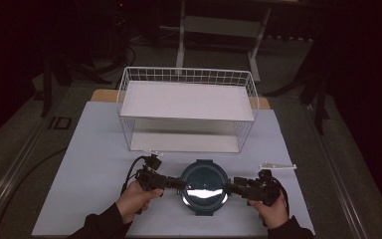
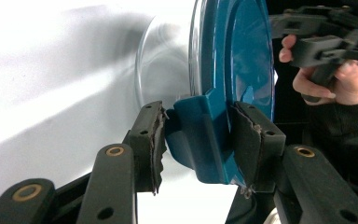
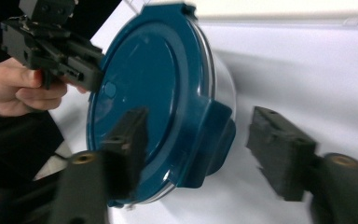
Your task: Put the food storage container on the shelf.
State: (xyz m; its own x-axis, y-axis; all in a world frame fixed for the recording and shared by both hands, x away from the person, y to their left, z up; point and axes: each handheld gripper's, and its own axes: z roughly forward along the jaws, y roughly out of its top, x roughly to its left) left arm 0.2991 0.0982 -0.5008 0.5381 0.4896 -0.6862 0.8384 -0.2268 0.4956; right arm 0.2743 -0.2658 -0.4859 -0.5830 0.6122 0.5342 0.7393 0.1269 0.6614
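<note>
Round container (image 1: 204, 186), clear body with dark teal clip lid: sitting on the white counter (image 1: 94, 164), just in front of the wire basket (image 1: 186, 110)

Left gripper (image 1: 178, 183): reaching in at the container's left side; in the left gripper view its jaws are lying against either face of a teal lid clip (image 2: 200, 135), closed onto it

Right gripper (image 1: 231, 187): pointing at the container's right side; in the right gripper view its jaws are standing wide apart, straddling the lid's edge and a clip (image 3: 216, 135) without gripping

Wire basket: white, holding a white shelf panel, standing behind the container

Small white strip (image 1: 277, 166): lying right of the container, beside the right gripper
</note>
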